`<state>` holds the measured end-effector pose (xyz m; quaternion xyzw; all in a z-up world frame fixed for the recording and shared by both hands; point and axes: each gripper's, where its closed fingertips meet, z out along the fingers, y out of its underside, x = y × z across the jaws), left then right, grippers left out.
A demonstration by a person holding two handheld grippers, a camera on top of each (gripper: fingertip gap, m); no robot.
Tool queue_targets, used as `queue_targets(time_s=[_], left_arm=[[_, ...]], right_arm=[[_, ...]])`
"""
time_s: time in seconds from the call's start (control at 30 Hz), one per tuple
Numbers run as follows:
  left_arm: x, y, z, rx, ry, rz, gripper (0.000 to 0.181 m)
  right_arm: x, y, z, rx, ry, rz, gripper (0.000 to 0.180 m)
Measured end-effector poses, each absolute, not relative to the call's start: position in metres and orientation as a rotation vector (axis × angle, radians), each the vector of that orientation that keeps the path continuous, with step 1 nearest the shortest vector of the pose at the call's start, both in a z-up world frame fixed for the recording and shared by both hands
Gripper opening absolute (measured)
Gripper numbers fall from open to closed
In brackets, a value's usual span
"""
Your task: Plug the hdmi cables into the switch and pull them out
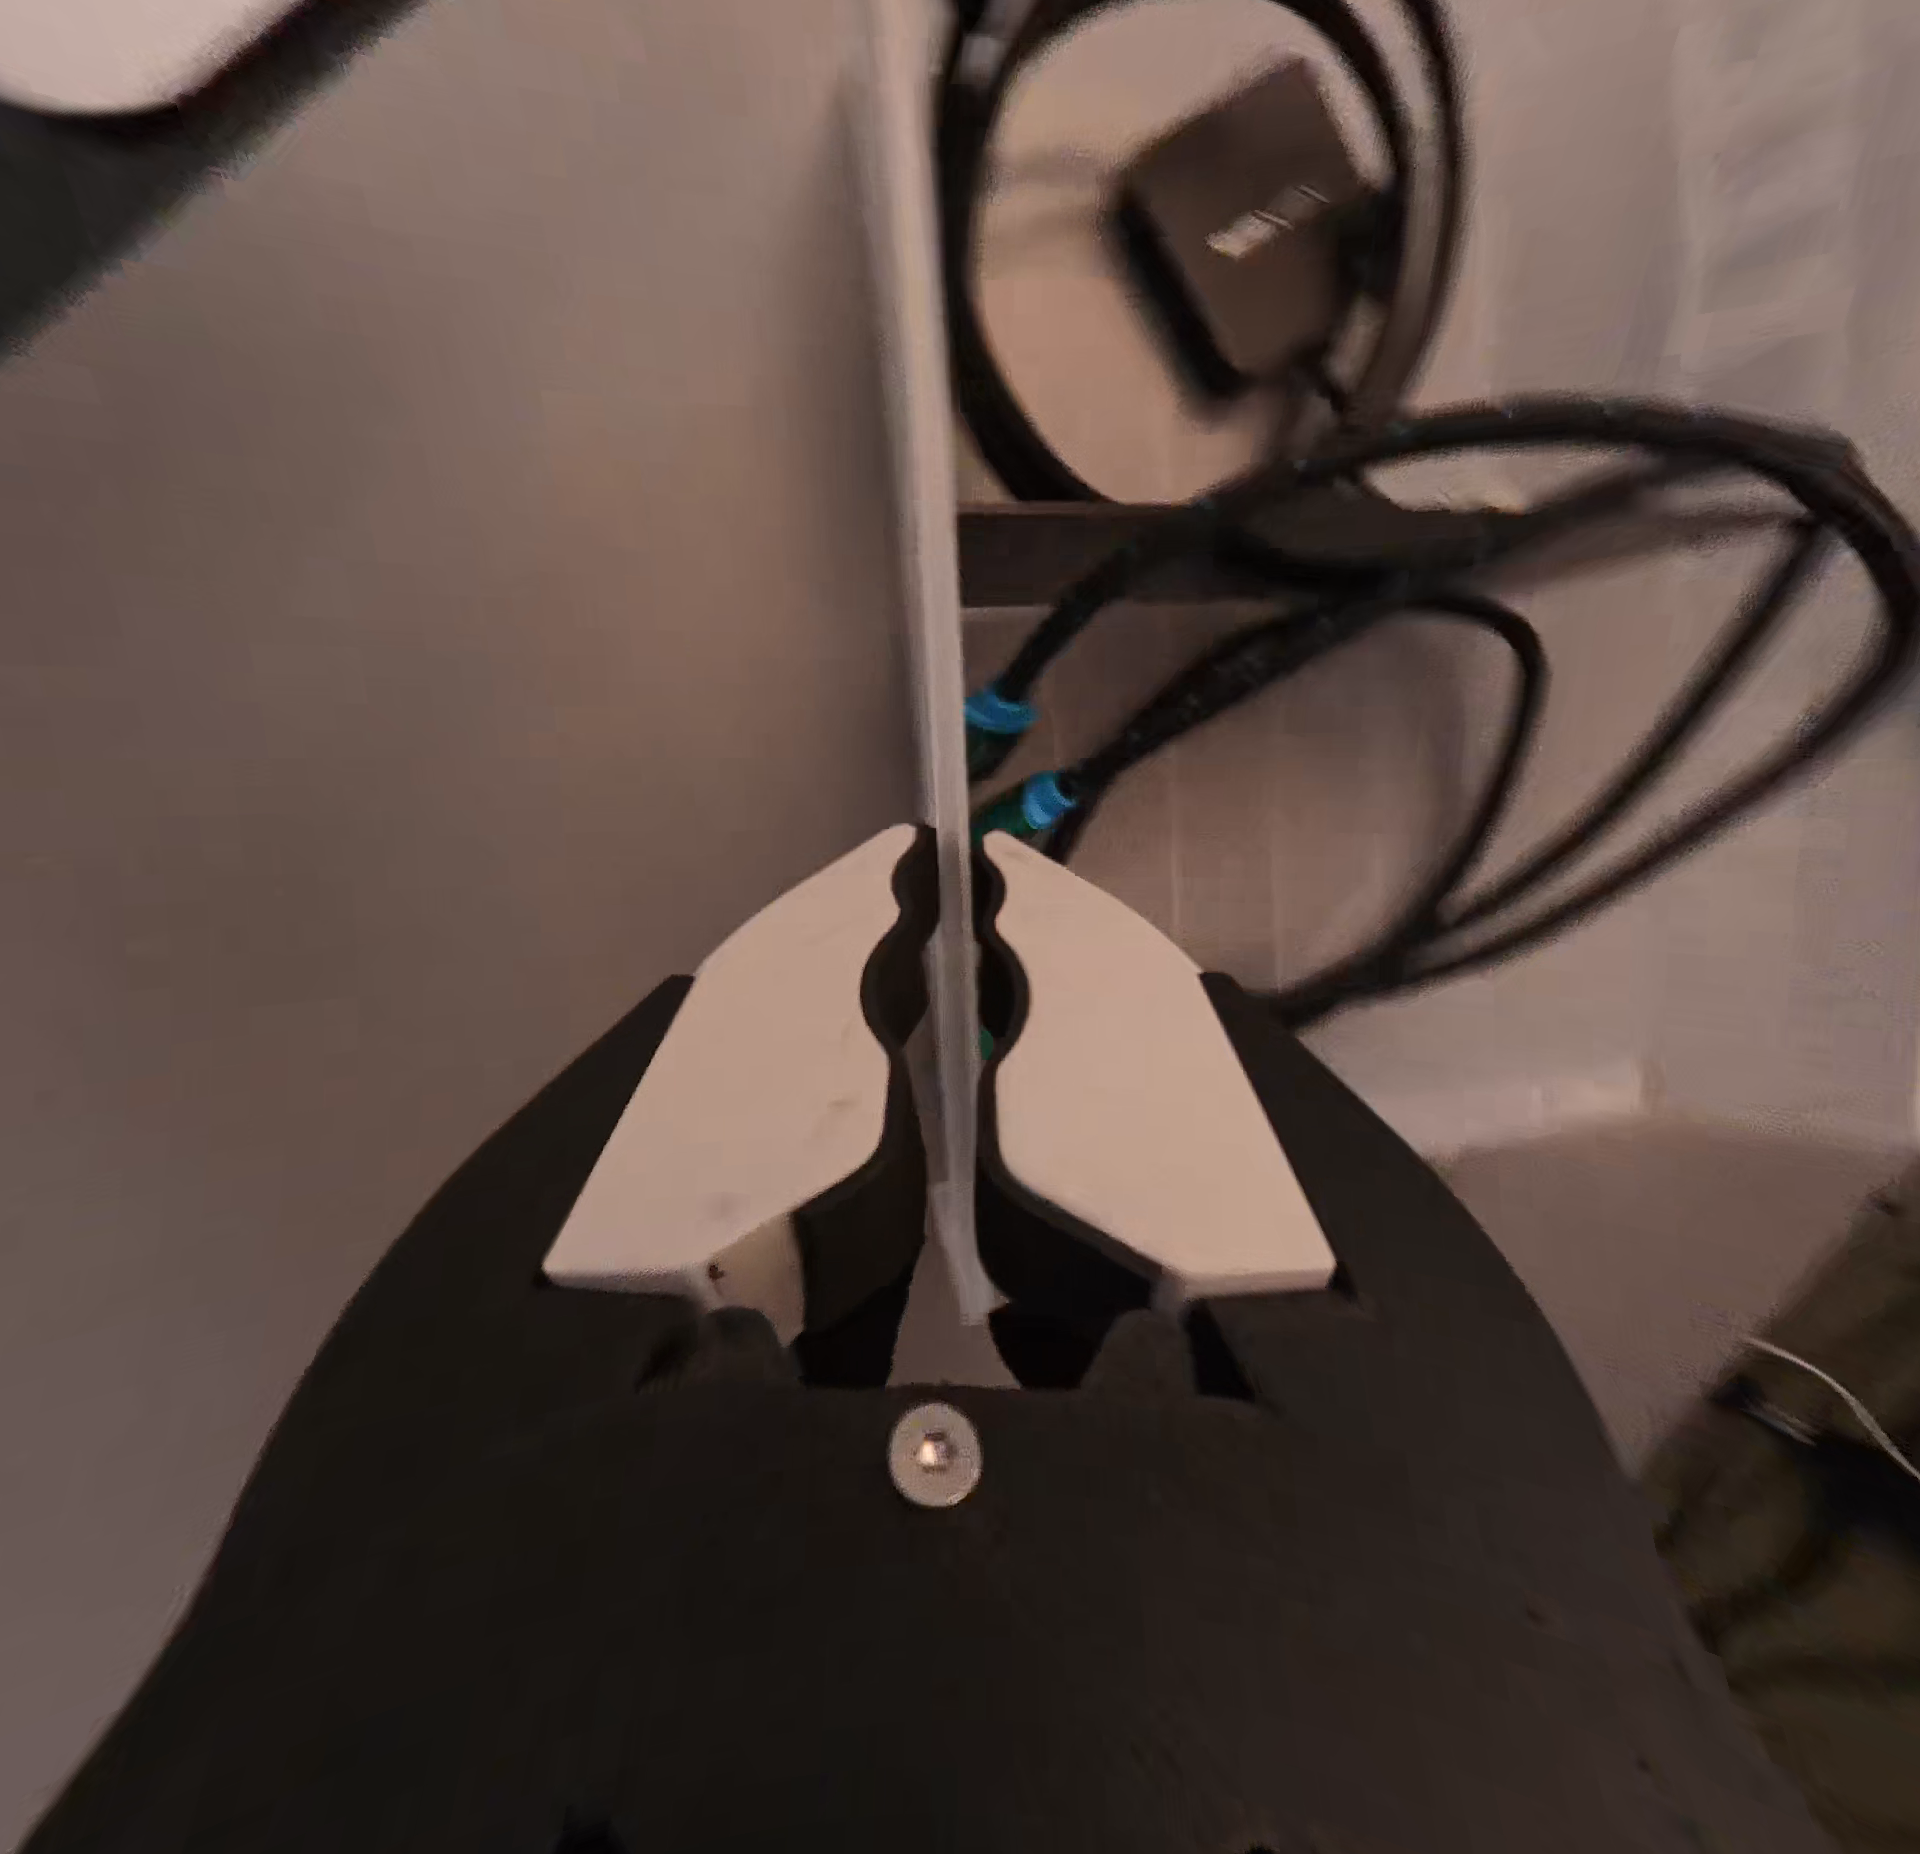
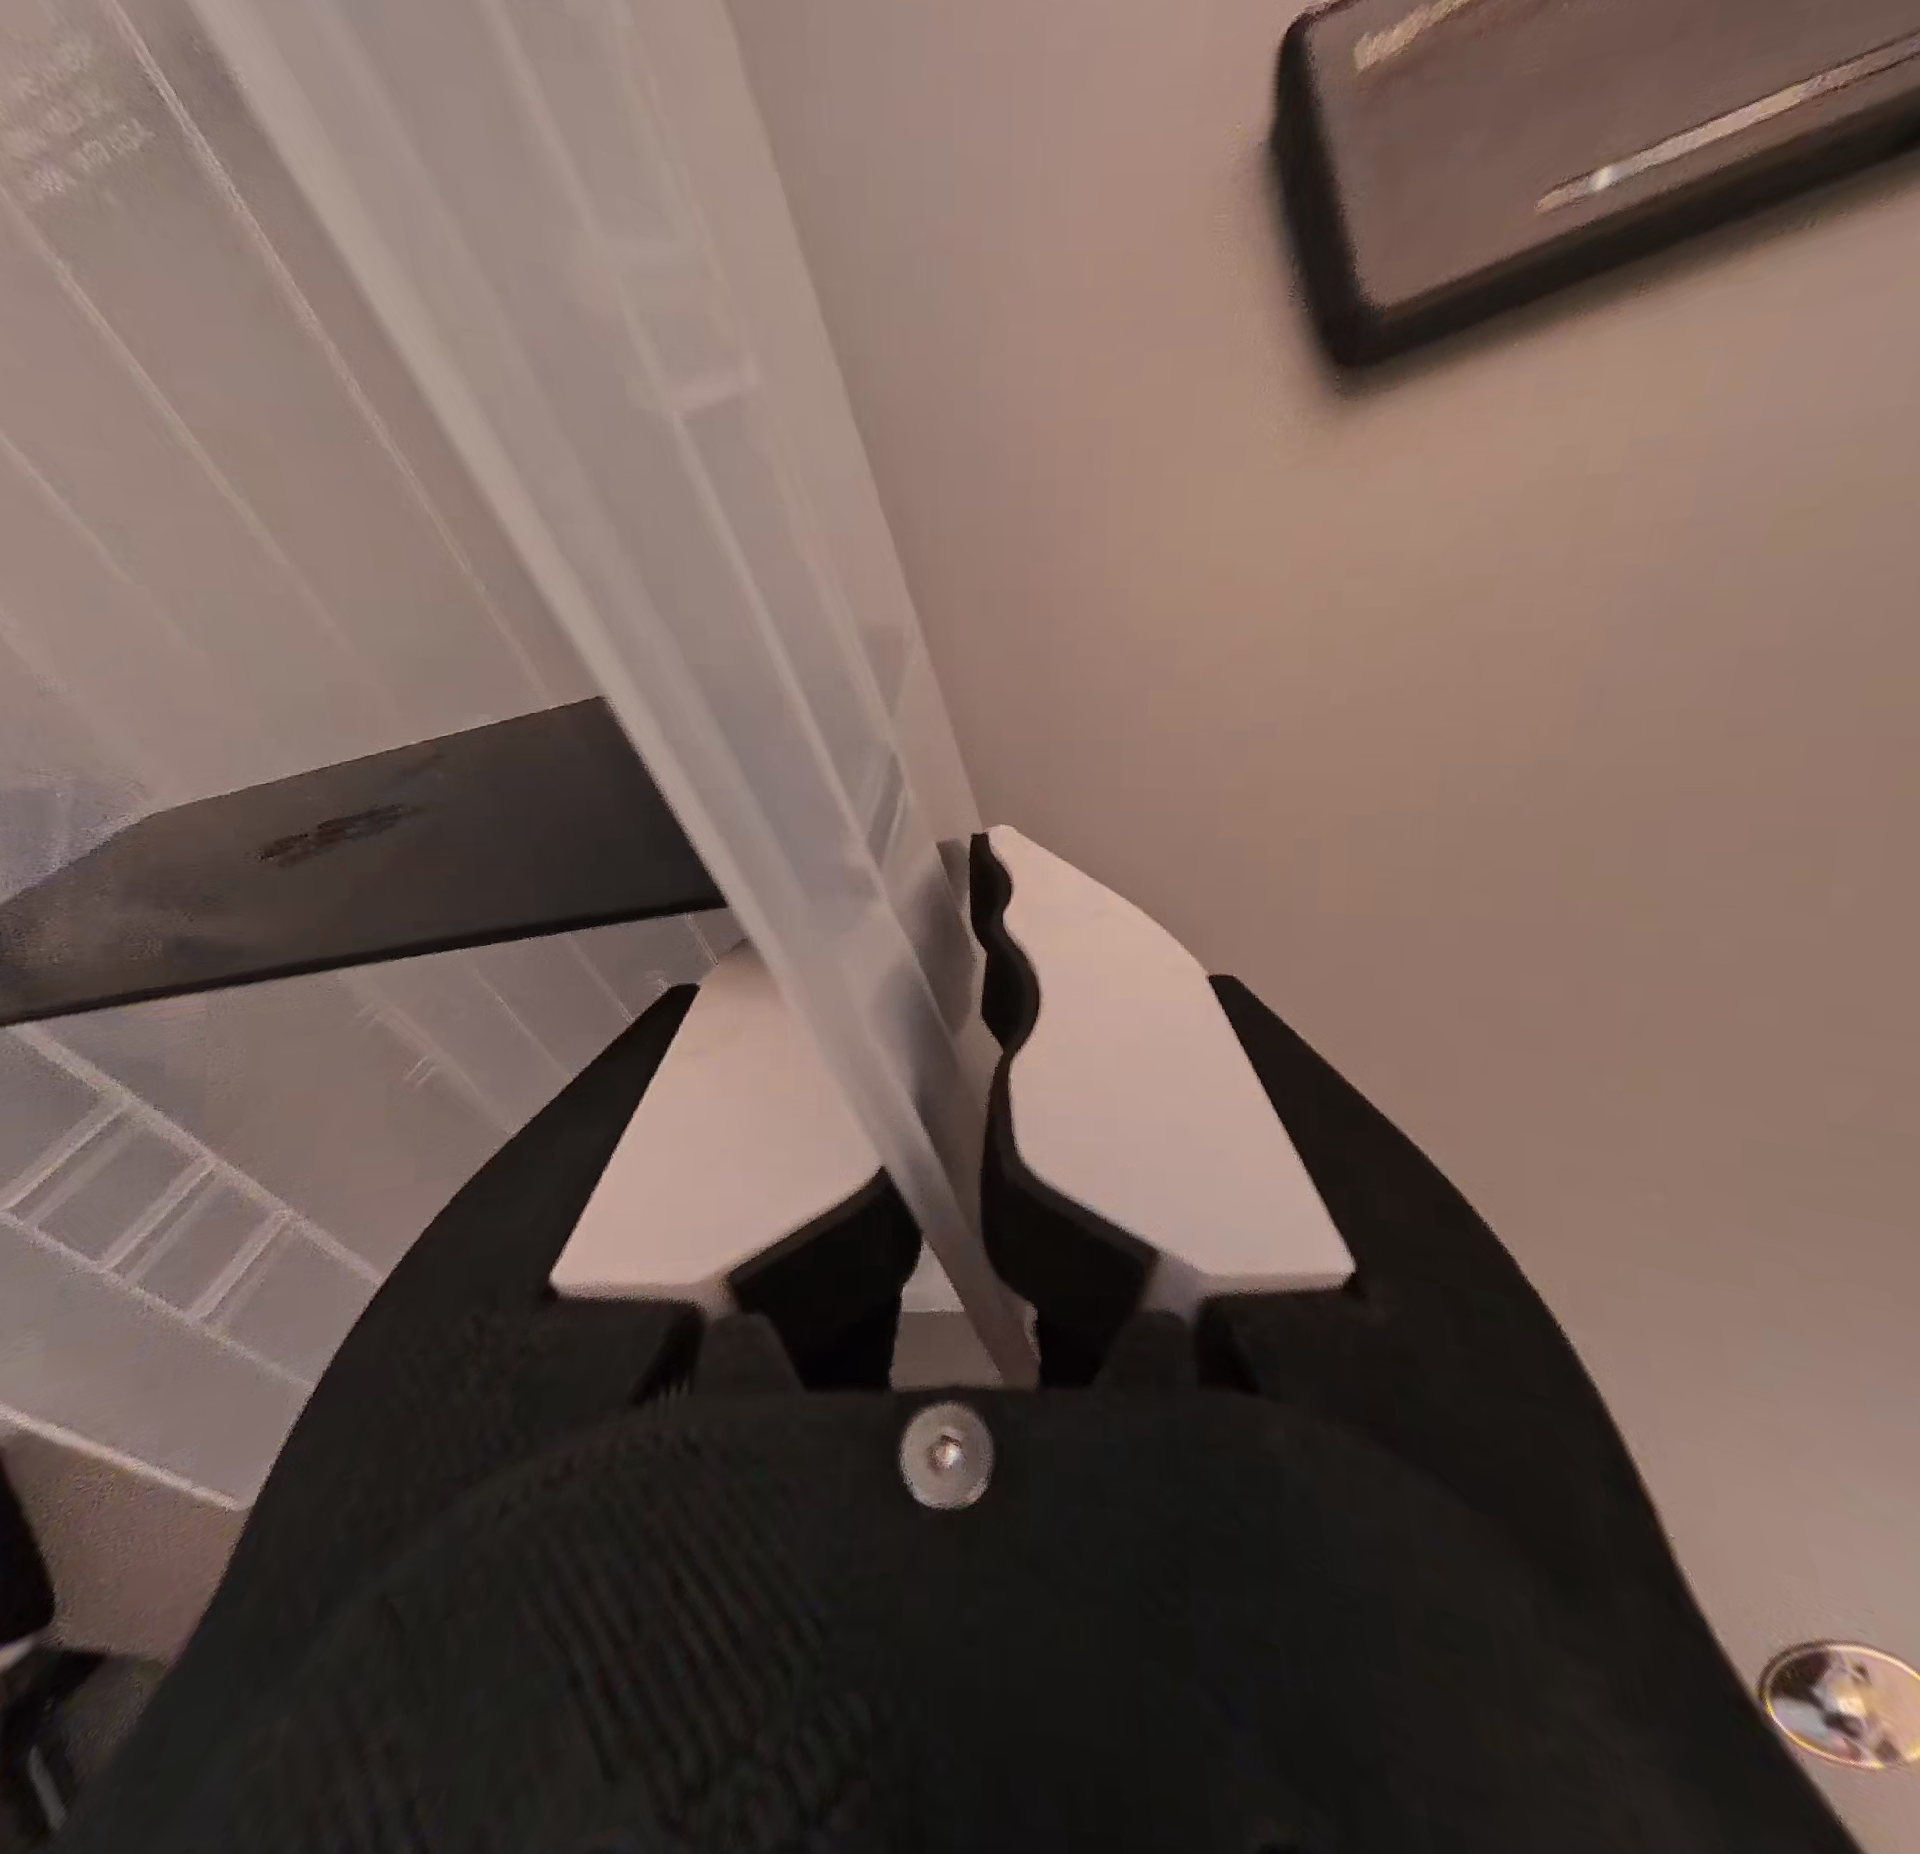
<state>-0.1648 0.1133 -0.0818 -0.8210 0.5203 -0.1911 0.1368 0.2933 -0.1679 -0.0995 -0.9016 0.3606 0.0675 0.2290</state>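
Observation:
My left gripper (image 1: 951, 848) is shut on the thin upright rim of a translucent plastic bin (image 1: 914, 454). To the right of that rim lie several coiled black HDMI cables (image 1: 1558, 661), two with blue collars (image 1: 1044, 796) near their plugs. A dark boxy device (image 1: 1247, 235), blurred, lies among them. My right gripper (image 2: 961, 848) is shut on a wall of the translucent bin (image 2: 623, 557); its left finger is partly hidden behind the plastic. A black box-shaped device (image 2: 1610, 142), likely the switch, lies on the pale table (image 2: 1351, 765) at the upper right, apart from the gripper.
A dark bar (image 1: 1091, 563) crosses behind the cables; a dark bar (image 2: 364, 859) also shows through the plastic in the right wrist view. A white object (image 1: 135, 17) sits at the top left. A small shiny round thing (image 2: 1844, 1711) lies at the bottom right.

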Motion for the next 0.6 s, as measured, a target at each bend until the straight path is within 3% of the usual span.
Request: queue_targets(time_s=[0.1, 0.33, 0.6], left_arm=[[-0.215, 0.155, -0.080, -2.422, 1.382, -0.338, 0.006], [-0.316, 0.191, -0.079, -2.609, 1.057, -0.425, 0.005], [-0.429, 0.194, -0.077, -2.786, 0.560, -0.420, 0.005]], right_arm=[[0.278, -0.161, -0.118, -2.595, 0.976, 0.259, 0.007], [0.246, -0.153, -0.143, -2.882, 0.933, 0.220, 0.006], [0.245, -0.148, -0.144, -2.874, 0.947, 0.230, 0.006]])
